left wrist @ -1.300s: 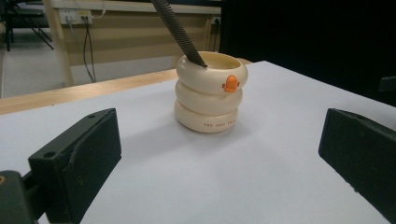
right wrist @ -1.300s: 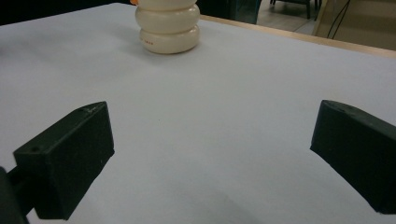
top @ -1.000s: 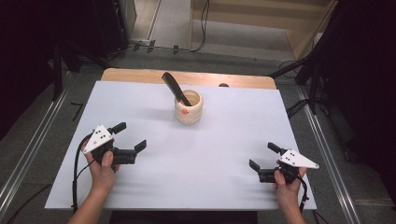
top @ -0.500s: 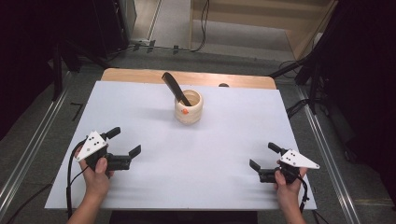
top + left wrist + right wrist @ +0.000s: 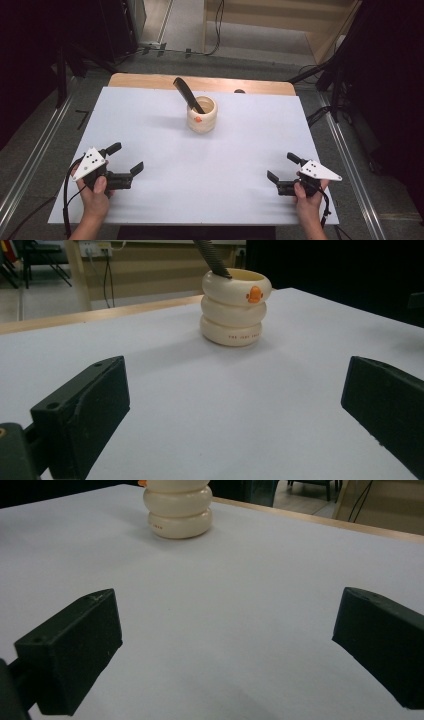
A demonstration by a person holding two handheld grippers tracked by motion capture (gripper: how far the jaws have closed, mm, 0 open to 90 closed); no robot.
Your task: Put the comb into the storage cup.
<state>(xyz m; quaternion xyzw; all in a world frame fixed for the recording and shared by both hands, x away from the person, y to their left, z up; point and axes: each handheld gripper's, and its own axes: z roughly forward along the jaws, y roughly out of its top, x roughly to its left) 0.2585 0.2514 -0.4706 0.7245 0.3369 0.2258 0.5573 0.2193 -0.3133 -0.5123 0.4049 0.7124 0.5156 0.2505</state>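
Observation:
A cream ringed cup (image 5: 202, 114) with a small orange mark stands near the table's far middle, and a dark tool (image 5: 188, 94) leans out of it toward the back left. The left gripper view has the cup (image 5: 233, 307) ahead, the tool (image 5: 211, 258) rising from it. The cup (image 5: 178, 508) sits far off at the top of the right gripper view. My left gripper (image 5: 125, 157) rests open near the front left, nothing between its jaws. My right gripper (image 5: 283, 167) is open near the front right, also holding nothing.
A white sheet (image 5: 200, 165) covers the table, with a wooden strip (image 5: 150, 81) showing along the far edge. Metal rails run down both sides. Cables and dark stands lie on the floor behind the table.
My left gripper has drawn back toward the front edge and a little left. The right gripper, cup and tool have stayed put.

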